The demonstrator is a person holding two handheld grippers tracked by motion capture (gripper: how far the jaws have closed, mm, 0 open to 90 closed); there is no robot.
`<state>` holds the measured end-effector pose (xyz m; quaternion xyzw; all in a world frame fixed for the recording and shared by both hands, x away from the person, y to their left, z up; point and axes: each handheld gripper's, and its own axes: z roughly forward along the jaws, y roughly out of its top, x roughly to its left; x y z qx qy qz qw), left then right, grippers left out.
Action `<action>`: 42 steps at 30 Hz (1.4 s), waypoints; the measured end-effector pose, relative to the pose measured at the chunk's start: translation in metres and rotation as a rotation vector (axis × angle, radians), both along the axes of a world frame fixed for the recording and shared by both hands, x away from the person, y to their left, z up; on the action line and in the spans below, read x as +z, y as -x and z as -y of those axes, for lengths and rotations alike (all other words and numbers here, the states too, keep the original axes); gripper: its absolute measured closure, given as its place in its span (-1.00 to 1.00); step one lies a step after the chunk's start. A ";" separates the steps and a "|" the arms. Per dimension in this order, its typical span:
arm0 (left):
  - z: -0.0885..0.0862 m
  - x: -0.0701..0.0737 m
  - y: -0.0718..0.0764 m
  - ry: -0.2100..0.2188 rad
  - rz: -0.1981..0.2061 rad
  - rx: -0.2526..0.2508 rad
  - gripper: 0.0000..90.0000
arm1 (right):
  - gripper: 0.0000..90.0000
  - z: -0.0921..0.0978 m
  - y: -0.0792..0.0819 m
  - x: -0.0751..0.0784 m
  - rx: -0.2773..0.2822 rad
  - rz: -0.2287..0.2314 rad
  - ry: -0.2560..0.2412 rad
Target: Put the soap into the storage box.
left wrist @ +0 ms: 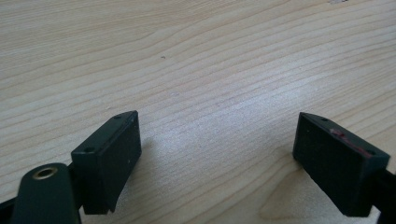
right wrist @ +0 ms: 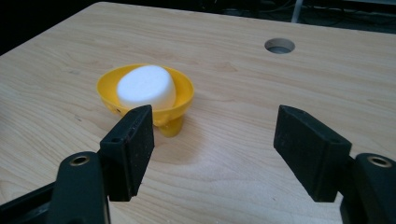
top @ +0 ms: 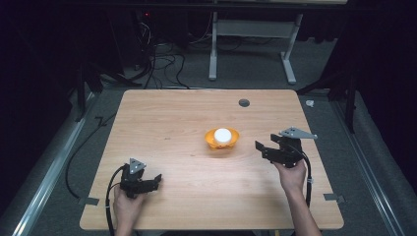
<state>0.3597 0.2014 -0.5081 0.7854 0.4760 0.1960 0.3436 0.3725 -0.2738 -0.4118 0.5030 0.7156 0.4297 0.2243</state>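
The yellow funnel (top: 222, 138) lies near the middle of the table (top: 167, 118), a white block (top: 223, 135) seated in its mouth. The right gripper (top: 260, 146) is the nearer of the 2, just to the funnel's right with its jaws spread and empty, pointing toward it; in its own view the funnel (right wrist: 145, 95) sits ahead and left. The left gripper (top: 156, 181), also spread, rests well apart at the near edge.

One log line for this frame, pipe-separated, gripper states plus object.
left gripper: open, low over table | right gripper: open, beside yellow funnel, apart | white puck: sits in the funnel | contact: none
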 end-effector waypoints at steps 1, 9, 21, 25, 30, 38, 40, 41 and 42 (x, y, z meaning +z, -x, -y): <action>0.000 0.000 0.000 0.000 0.000 0.000 -0.65 | -0.34 0.001 0.001 -0.002 -0.003 -0.003 0.000; 0.000 0.000 0.000 0.000 0.000 0.000 -0.65 | -0.34 0.007 0.006 -0.010 -0.022 -0.016 -0.005; 0.000 0.000 0.000 -0.001 0.000 0.000 -0.65 | -0.34 0.016 0.008 -0.023 -0.053 -0.037 -0.002; 0.000 0.000 0.000 -0.001 0.000 0.000 -0.65 | -0.34 0.018 0.009 -0.028 -0.060 -0.048 -0.004; 0.000 0.000 0.000 -0.001 0.000 0.000 -0.65 | -0.34 0.019 0.009 -0.036 -0.065 -0.063 -0.003; 0.000 0.000 0.000 -0.001 0.000 0.000 -0.65 | -0.33 0.017 0.011 -0.047 -0.066 -0.084 -0.001; 0.000 0.000 0.000 0.000 0.000 0.000 -0.65 | -0.33 0.017 0.012 -0.050 -0.063 -0.089 0.002; 0.000 0.000 0.000 -0.001 0.000 0.000 -0.65 | -0.33 0.017 0.012 -0.051 -0.063 -0.092 0.000; 0.000 0.000 0.000 -0.001 0.000 0.000 -0.65 | -0.33 0.017 0.012 -0.051 -0.063 -0.092 0.000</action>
